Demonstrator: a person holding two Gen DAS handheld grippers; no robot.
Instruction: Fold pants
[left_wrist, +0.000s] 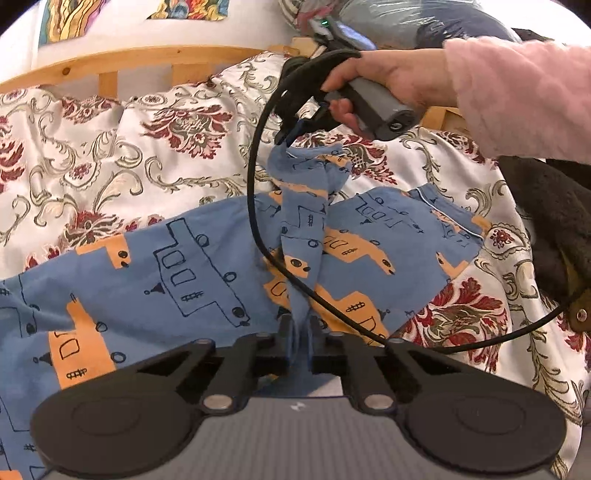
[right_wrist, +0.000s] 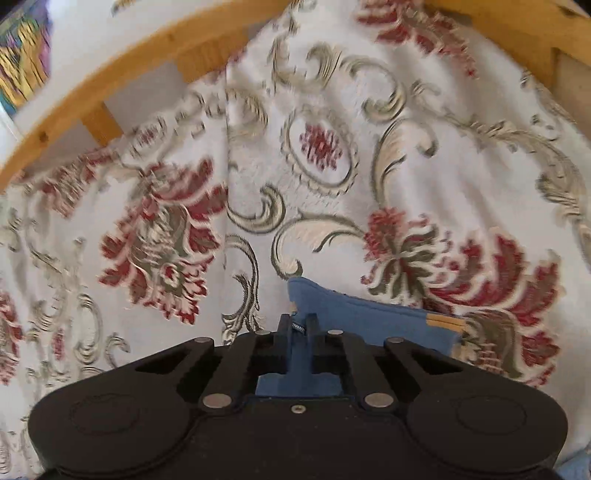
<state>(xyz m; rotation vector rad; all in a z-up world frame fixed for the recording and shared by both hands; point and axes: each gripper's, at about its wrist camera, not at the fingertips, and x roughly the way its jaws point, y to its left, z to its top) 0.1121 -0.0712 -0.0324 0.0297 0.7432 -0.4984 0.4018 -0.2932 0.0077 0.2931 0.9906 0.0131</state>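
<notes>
While both of your grippers are pinching cloth, note how this garment behaves: the blue cotton pants printed with orange and outlined vehicles look light, thin and entirely limp, so they will sag and crease wherever you leave them unsupported. They lie spread across the white bedspread with red and grey floral scrolls, most of the fabric flat, with one strip raised off it. Your left gripper has its jaws pressed together on the near end of that strip; the cloth passes straight between the two fingers and rises away from them as a twisted band. Your right gripper, held by the hand in the pink fleece sleeve, grips the far end of the band, above the bedspread near the wooden bed rail. In the right wrist view its jaws are closed on a blue hem edge, with a short flap hanging to the right of the fingers. Judgement: edges and hems are the best hold, since they resist slipping; keep the span taut to undo the twist. The black cable drapes across the pants and may snag.
</notes>
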